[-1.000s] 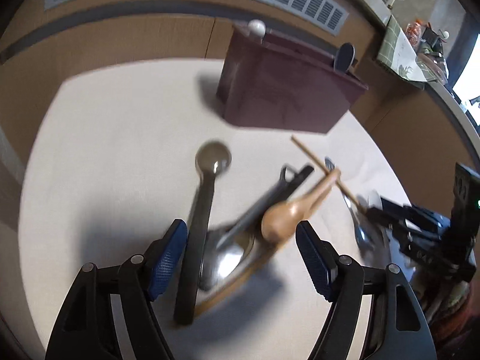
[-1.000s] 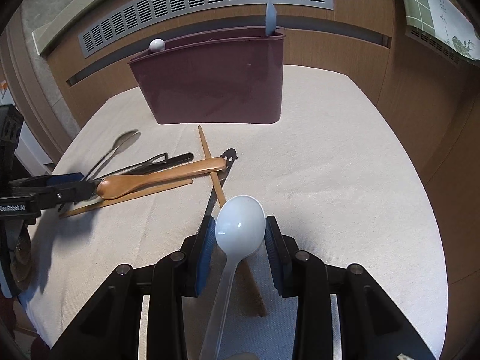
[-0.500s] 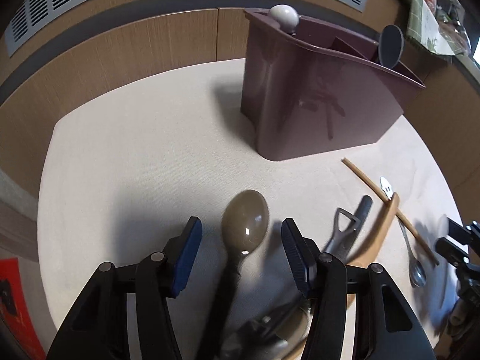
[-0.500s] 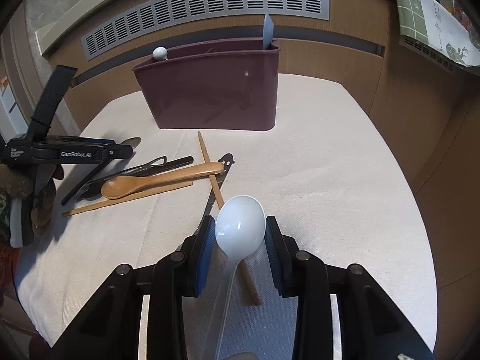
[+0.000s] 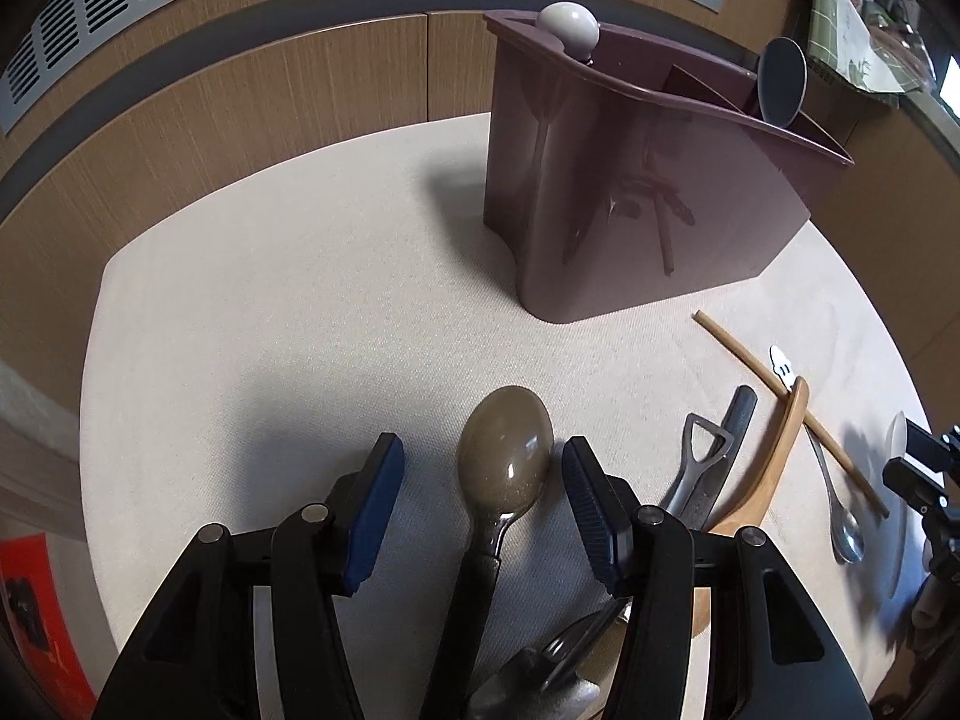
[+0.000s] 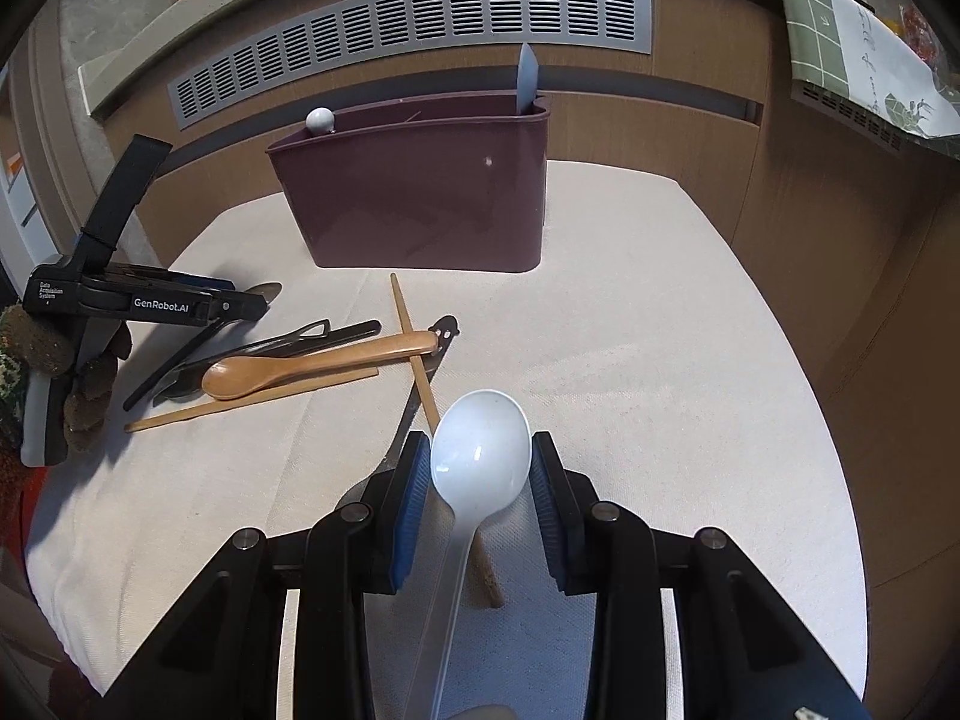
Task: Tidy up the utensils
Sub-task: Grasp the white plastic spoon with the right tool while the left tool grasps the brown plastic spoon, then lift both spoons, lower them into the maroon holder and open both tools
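Both tilt steeply down over the table (image 6: 660, 360): left tongs (image 5: 480, 480) closing around a brown spoon (image 5: 504, 450) (pads not touching), right tongs (image 6: 480, 480) clenched on a white spoon (image 6: 480, 450).

A home kitchen or dining corner

Beyond the right hand-held gripper (image 6: 480, 498) a cloth-covered bench (image 6: 660, 360) carries loose spoons and chopsticks; a maroon utensil caddy (image 6: 420, 204) stands further ahead; behind it wood-grain panelling (image 6: 660, 126) with a grey vent grille (image 6: 420, 24); a green-checked cloth (image 6: 840, 42) up to the right
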A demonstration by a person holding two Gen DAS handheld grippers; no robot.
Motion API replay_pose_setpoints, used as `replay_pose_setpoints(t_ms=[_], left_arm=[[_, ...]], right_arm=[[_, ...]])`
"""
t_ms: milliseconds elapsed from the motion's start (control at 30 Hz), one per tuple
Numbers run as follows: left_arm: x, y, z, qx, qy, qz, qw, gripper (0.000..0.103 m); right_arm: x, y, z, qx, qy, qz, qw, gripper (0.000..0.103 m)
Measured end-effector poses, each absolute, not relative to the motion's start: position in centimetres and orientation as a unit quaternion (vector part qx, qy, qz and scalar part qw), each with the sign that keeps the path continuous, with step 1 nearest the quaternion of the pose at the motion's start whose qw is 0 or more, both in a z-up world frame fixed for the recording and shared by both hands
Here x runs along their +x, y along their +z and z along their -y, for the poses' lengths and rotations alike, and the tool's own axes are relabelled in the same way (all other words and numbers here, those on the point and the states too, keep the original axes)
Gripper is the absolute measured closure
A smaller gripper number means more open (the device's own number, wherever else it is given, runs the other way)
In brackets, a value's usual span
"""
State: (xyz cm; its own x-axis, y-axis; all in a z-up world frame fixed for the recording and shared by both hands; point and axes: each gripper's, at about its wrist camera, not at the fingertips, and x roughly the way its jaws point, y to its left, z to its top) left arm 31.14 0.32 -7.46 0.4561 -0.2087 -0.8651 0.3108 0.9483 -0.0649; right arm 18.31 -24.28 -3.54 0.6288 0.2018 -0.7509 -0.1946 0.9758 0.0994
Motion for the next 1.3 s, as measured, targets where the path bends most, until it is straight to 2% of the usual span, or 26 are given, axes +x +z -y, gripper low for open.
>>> replay_pose_setpoints(t_ms=[167,433,633,1000,1300], left_arm=[[31.6,-7.4,-0.6,0.044,-0.141,-0.486,0.861,0.069],[31.2,-7.3,-1.8,-0.014,-0.143,-0.475,0.868,0.069],[29.0,-5.2,-3.0,-0.029,-0.153,-0.442,0.883,0.069],[23.1,1.1,-0.8,-0.016,-0.171,-0.355,0.919,0.070],[20.6,4.1,0.5,0.003,-0.182,-0.307,0.934,0.070]], right_arm=[[18.4,-3.6,24.0,0.004,0.109,-0.418,0.902,0.072],[18.4,-3.4,24.0,0.003,0.105,-0.415,0.904,0.072],[18.8,-3.7,23.9,0.010,0.108,-0.417,0.902,0.072],[18.5,-2.0,25.2,0.041,0.108,-0.390,0.914,0.072],[18.6,-1.2,25.5,0.041,0.101,-0.379,0.919,0.072]])
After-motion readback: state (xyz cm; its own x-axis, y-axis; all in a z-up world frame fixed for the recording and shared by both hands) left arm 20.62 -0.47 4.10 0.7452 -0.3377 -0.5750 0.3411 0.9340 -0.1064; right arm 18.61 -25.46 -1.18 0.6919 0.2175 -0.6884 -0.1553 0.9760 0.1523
